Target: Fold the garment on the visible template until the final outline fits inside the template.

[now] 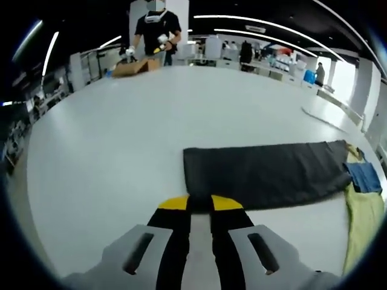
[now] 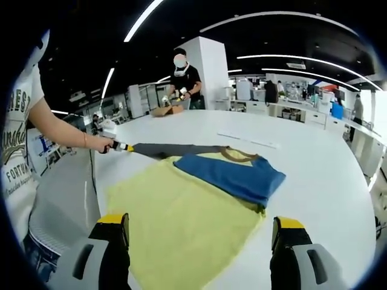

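Lying flat on a wide white table (image 1: 109,157), the garment (image 2: 181,223) is a yellow shirt with a brown neck band, spread smooth, with one blue sleeve (image 2: 233,175) folded across its upper part.

Right tool (image 2: 202,232): jaws spread wide apart, holding nothing. It hovers over the near hem of the garment, one black, yellow-tipped jaw at each lower corner of the right gripper view, the yellow cloth between them.

Left tool (image 1: 199,202): jaws closed together on the near edge of a dark grey cloth (image 1: 266,175), a long rectangle lying flat on the table. In the left gripper view the yellow tips meet at the cloth's near left corner. In the right gripper view the same tool (image 2: 124,147) is seen from the side, held by a person's hand (image 2: 104,145) at the far left end of the dark strip, which runs behind the garment's collar.

Relation: the dark cloth's far end touches the garment; in the left gripper view the blue sleeve (image 1: 364,176) and yellow body (image 1: 363,223) lie at the right edge, well apart from the left tool.

Surface: matte, pale, with a rounded edge.

Room: large open hall, dark ceiling with long strip lights, white column, benches at the back. Another person (image 1: 156,30) in black stands at the far side by a cardboard box (image 1: 134,66).
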